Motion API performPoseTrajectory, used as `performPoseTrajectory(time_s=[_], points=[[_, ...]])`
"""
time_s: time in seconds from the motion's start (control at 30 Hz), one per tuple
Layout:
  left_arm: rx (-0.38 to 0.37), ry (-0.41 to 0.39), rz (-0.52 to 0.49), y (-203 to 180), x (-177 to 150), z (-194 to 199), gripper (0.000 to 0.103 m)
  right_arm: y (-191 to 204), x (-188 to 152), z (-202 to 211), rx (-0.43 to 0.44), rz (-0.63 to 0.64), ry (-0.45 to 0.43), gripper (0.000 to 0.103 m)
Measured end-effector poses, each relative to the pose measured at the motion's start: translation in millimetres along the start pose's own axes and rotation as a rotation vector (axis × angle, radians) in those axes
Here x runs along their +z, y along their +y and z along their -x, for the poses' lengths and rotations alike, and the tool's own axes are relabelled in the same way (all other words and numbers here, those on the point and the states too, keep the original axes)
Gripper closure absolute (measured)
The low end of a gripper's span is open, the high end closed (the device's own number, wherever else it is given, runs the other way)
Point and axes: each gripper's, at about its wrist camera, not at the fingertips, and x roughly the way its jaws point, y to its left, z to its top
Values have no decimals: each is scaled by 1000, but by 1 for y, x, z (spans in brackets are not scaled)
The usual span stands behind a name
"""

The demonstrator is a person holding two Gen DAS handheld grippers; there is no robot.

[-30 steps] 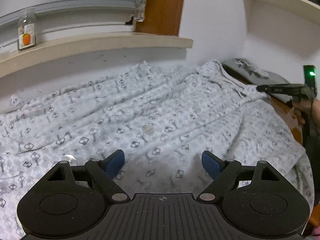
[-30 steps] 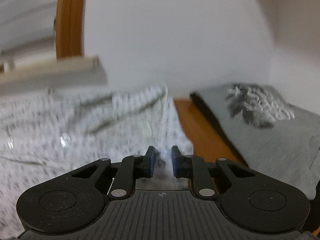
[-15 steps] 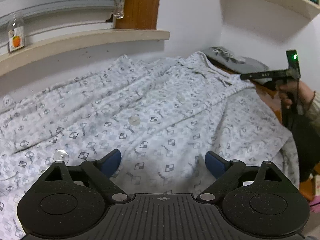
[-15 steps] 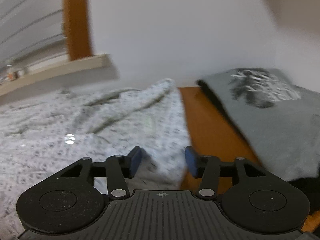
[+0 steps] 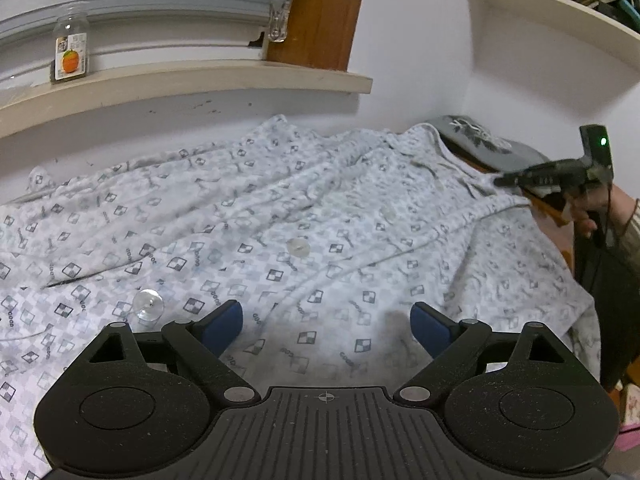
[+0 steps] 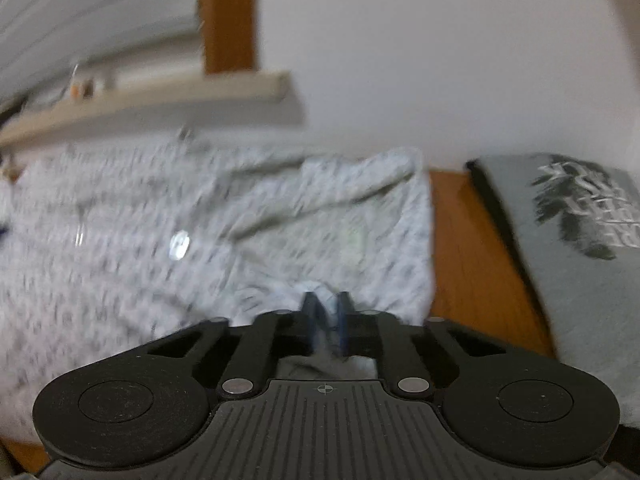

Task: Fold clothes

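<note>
A white shirt (image 5: 320, 232) with a grey check print and clear buttons lies spread out with its front up. My left gripper (image 5: 326, 326) hovers open just above its near part, nothing between the blue pads. In the right wrist view, my right gripper (image 6: 326, 316) has its jaws closing on a fold of the shirt (image 6: 200, 240) at its right edge, and white cloth shows between the pads. The left wrist view shows that right gripper (image 5: 504, 180) far right, its tip at the shirt's collar end, held by a hand (image 5: 592, 216).
A folded grey printed T-shirt (image 6: 580, 260) lies to the right on the wooden surface (image 6: 472, 260). Behind the shirt runs a window ledge (image 5: 200, 80) bearing a glass jar (image 5: 71, 54). A bookshelf (image 5: 560, 12) hangs at the upper right.
My right gripper's jaws spread apart, then came together on the shirt's right edge. The left gripper drifted a little over the shirt and stayed open.
</note>
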Motion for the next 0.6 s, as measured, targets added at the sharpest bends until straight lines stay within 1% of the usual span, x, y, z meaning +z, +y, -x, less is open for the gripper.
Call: performPoseTrajectory(time_s=[0.07,0.13,0.23,0.37,0.4,0.43,0.47,0.5,0.53,0.6], points=[[3,0,-3,-1,-1,1,11,-9,3,8,-44,-55,-63,95],[3,1,-5,0,-1,1,11,-20,6,12,-114,-134,-129,95],[5,2,-8,-1,-2,2,10,-37,6,3,-149,-281,-162,95],[8,4,-12,-1,-2,2,10,-32,2,-16,-213,-242,-77,93],[9,5,-13,-1,-2,2,10,-31,2,-21,-229,-232,-55,86],[9,5,-14,-1,-2,2,10,-30,1,-25,-245,-222,-36,77],[8,6,-14,-1,-2,1,10,-30,0,-20,-253,-219,-49,74],[8,6,-15,0,-2,1,10,-31,-1,-15,-261,-217,-61,67],[9,7,-16,-1,-2,1,10,-32,1,-12,-264,-221,-73,64],[10,7,-16,-1,-2,1,10,-35,4,-5,-269,-229,-94,63]])
